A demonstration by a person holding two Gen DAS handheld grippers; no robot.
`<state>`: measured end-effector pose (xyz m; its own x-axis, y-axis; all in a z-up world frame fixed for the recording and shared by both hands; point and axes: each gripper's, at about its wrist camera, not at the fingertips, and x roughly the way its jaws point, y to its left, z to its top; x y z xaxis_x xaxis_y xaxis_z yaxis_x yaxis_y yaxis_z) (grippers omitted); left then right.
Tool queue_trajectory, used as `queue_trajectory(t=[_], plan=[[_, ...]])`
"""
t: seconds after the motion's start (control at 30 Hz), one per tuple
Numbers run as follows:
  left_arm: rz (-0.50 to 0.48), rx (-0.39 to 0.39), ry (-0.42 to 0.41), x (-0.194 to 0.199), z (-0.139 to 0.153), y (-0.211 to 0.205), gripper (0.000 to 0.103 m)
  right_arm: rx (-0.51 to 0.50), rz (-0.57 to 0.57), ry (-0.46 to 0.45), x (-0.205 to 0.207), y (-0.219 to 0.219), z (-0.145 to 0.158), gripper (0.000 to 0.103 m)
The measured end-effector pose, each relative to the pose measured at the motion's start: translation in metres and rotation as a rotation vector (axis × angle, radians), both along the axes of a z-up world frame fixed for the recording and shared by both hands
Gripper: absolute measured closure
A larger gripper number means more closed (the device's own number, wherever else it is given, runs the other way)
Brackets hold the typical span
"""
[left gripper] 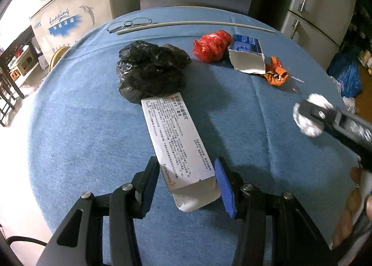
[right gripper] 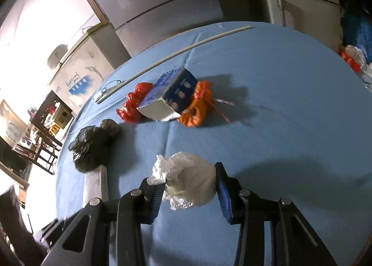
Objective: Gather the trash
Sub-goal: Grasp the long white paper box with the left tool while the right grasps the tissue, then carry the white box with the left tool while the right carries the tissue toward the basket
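Right claw clamps white bag | tablecloth rightward bare

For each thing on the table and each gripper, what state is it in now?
White medicine box: lying flat, end flap open, between the left gripper pads.
White plastic wad: crumpled, clamped by the right gripper.
Blue carton: on its side, end open.
Black bag: crumpled.
Red bag: crumpled.
Orange bag: tied shut.

In your left wrist view, the long carton lies mid-frame on the table, its far end touching the crumpled bag above it. Upper right sit a bag bundle, a small box and a wrapper, side by side. Behind them lies a rod, with glasses at upper left.
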<state>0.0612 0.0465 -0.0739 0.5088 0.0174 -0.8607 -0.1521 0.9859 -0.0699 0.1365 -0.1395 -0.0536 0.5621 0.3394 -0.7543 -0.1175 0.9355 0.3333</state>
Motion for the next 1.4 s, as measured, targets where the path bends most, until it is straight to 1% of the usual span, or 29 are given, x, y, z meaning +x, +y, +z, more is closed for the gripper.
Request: queue_trajectory(t=[0.07, 0.27, 0.67, 0.97, 1.17, 1.4], plan=[[-0.01, 0.009, -0.005, -0.001, 0.003, -0.005, 0.053, 0.005, -0.011, -0.005, -0.011, -0.007, 0.002, 0.059], [-0.043, 0.038, -0.018, -0.002, 0.011, -0.024, 0.053, 0.037, -0.048, -0.023, -0.025, -0.026, 0.009, 0.059], [-0.108, 0.085, -0.019, -0.001, 0.016, -0.058, 0.054, 0.084, -0.116, -0.018, -0.046, -0.067, 0.004, 0.059], [-0.139, 0.088, -0.027, 0.002, 0.017, -0.074, 0.054, 0.064, -0.147, -0.025, -0.056, -0.08, 0.008, 0.059], [-0.14, 0.083, -0.021, 0.004, 0.015, -0.073, 0.054, 0.047, -0.151, -0.028, -0.059, -0.081, 0.008, 0.059], [-0.141, 0.082, -0.034, 0.003, 0.016, -0.072, 0.054, 0.027, -0.151, -0.046, -0.064, -0.079, 0.015, 0.059]])
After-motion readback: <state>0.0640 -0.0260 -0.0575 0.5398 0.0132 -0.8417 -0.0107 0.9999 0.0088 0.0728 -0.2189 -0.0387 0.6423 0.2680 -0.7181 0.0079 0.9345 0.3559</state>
